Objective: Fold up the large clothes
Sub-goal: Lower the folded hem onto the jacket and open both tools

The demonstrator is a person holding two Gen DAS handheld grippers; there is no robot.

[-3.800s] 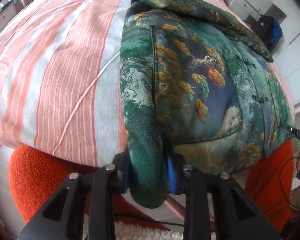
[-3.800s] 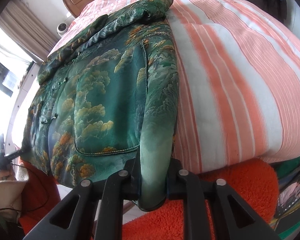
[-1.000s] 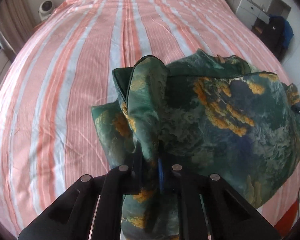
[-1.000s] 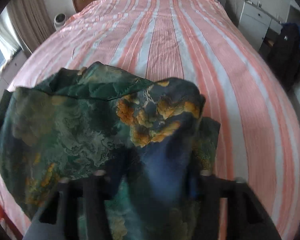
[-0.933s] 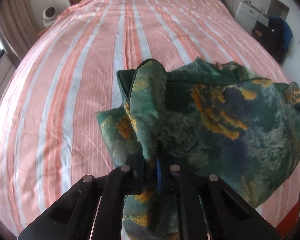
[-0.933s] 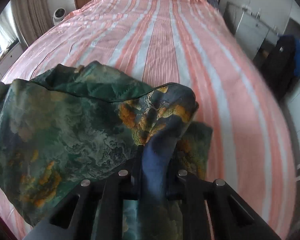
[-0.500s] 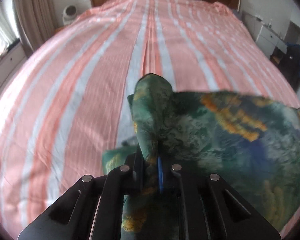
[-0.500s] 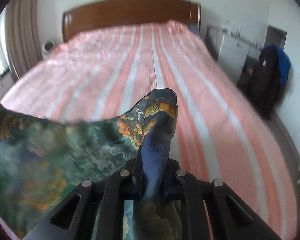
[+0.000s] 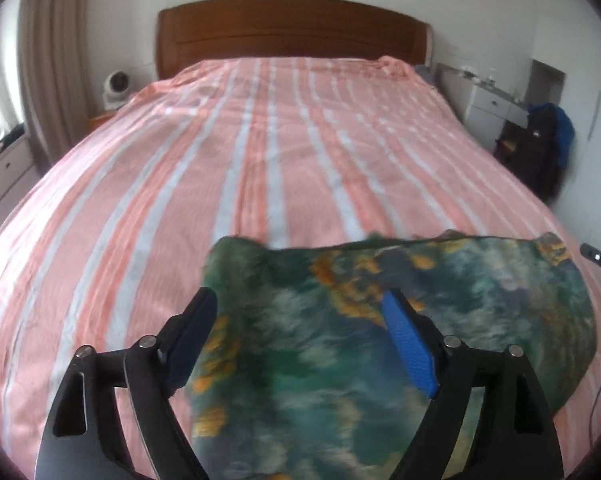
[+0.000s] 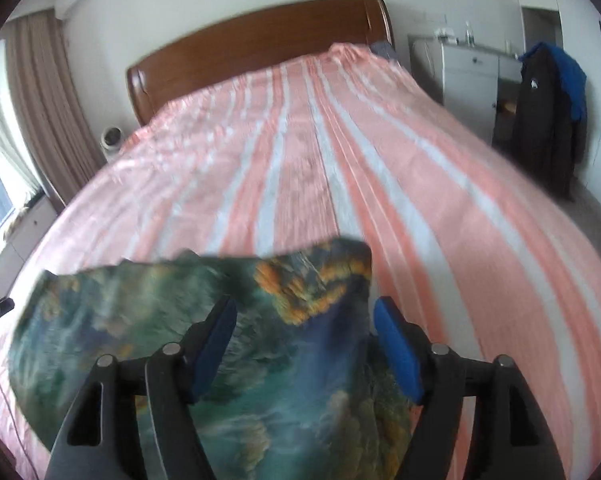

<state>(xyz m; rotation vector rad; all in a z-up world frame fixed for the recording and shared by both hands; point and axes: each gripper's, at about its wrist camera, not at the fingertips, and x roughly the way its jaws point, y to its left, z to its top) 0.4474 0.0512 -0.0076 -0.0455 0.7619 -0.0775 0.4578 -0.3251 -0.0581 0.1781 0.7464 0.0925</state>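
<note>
A green jacket (image 9: 380, 340) printed with orange and blue landscape lies folded over on the near end of the striped bed (image 9: 280, 140). My left gripper (image 9: 300, 304) hovers over its left corner with the jaws opening wide; the cloth lies below and between them, loose of the pads. In the right wrist view the jacket (image 10: 180, 320) spreads to the left, and my right gripper (image 10: 304, 312) is above its right corner, its jaws opening as well, the blue pads apart from the fabric.
A wooden headboard (image 9: 292, 32) closes the far end of the bed. A white cabinet (image 10: 468, 76) and a dark coat on a chair (image 10: 548, 112) stand to the right. Curtains (image 10: 40, 100) and a small fan (image 9: 116, 88) are on the left.
Both grippers were shut on the jacket's corners, carrying them up over the bed. Now both have let go and stand open, lifted and tilted up, and the jacket has dropped onto the bed.
</note>
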